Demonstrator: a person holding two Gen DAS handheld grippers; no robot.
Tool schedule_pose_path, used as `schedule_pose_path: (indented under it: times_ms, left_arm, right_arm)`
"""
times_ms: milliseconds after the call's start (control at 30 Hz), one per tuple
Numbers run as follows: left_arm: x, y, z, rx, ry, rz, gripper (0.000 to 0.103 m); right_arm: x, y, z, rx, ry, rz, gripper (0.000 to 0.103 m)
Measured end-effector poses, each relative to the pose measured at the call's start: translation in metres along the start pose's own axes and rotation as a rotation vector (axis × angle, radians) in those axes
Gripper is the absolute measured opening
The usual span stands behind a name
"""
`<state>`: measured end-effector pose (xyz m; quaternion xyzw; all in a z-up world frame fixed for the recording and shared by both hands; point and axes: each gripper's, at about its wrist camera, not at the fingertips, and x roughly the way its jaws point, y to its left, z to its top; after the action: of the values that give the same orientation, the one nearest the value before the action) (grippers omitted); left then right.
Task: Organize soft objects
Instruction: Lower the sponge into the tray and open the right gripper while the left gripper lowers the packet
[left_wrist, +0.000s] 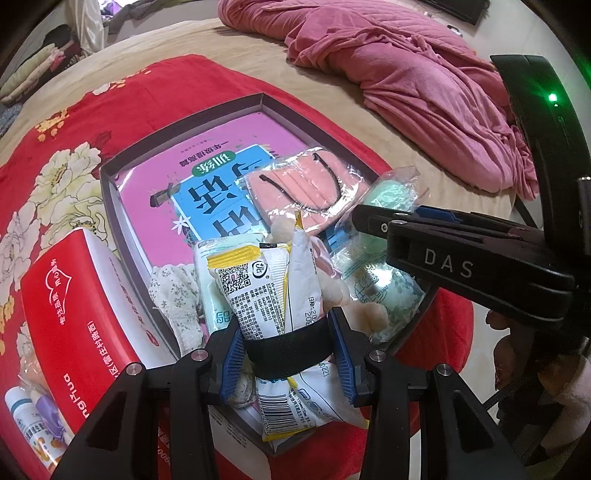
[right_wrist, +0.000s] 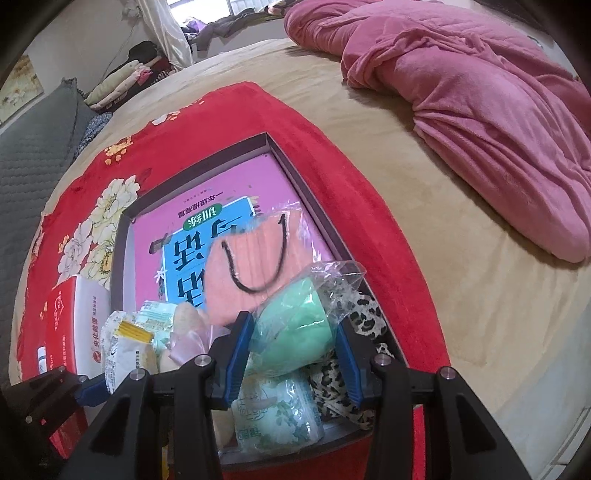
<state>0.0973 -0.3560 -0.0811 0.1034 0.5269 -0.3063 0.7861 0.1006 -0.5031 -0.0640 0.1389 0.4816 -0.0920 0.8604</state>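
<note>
A dark shallow box (left_wrist: 184, 127) sits on a red floral cloth, with a pink book inside. My left gripper (left_wrist: 286, 354) is shut on a white-and-yellow soft packet (left_wrist: 273, 280), held over the box's near end. My right gripper (right_wrist: 295, 354) is shut on a green soft item in clear plastic (right_wrist: 291, 328), over the box's right side; it also shows in the left wrist view (left_wrist: 391, 192). A bagged pink face mask (left_wrist: 314, 188) lies on the book. A green tissue pack (right_wrist: 277, 413), a cream plush (left_wrist: 369, 314) and a leopard cloth (right_wrist: 362, 314) lie in the box.
A red and white carton (left_wrist: 77, 306) stands left of the box, with small tubes (left_wrist: 22, 406) beside it. A pink blanket (left_wrist: 406, 74) is heaped on the beige bed at the back right. A grey cushion (right_wrist: 33, 155) lies far left.
</note>
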Motion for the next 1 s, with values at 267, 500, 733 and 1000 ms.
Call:
schedule_pose_path:
  times_ms: [267,500,733,1000]
  left_arm:
    - [0.000,-0.001,-0.001,0.001,-0.003,0.011,0.045]
    - [0.000,-0.002,-0.001,0.008,-0.007,0.022,0.045]
    - [0.001,-0.002,0.000,0.001,0.000,0.027,0.045]
    - [0.000,-0.003,0.000,-0.003,0.004,0.034,0.045]
  right_arm:
    - [-0.001,0.001,0.000,-0.010,0.002,-0.012,0.045]
    - [-0.006,0.003,-0.001,-0.027,0.001,-0.024,0.052]
    - [-0.017,0.002,-0.003,-0.023,-0.025,-0.015,0.060]
    - [-0.026,-0.006,-0.003,-0.003,-0.036,-0.016,0.060]
